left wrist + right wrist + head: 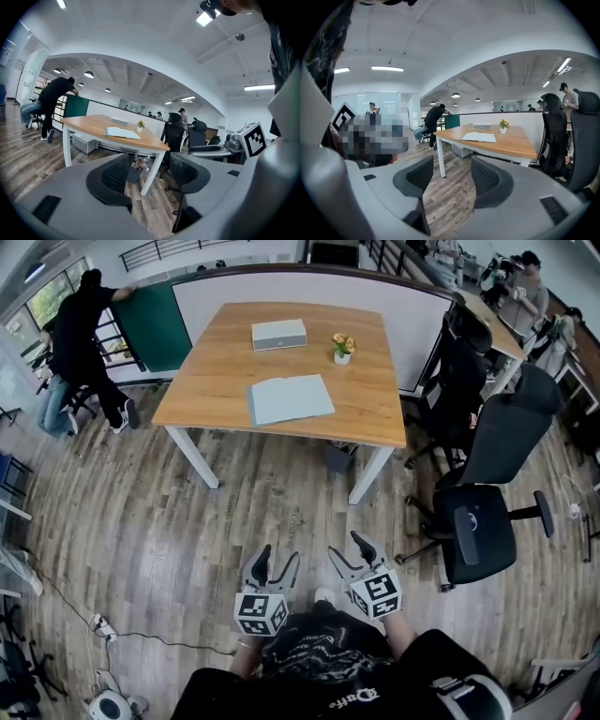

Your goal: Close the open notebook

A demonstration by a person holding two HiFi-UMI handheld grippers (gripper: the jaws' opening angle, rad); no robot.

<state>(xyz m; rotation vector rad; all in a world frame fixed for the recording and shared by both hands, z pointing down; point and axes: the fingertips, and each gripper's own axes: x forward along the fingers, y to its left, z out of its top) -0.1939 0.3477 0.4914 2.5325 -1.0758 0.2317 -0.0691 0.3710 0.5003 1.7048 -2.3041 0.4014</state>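
Pale notebook (pixel 291 397), tan wooden table (pixel 214 381)

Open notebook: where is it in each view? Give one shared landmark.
Head view: open notebook upper centre, on the near side of the wooden table.
Left gripper view: open notebook left of centre, on the tabletop.
Right gripper view: open notebook just right of centre, on the tabletop.
Shared landmark: potted flower, to the notebook's right in all three.

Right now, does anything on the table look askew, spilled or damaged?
Nothing is spilled or damaged. The notebook lies open and flat, slightly turned against the front edge of the table. Behind it, the box lies flat and the plant stands upright.
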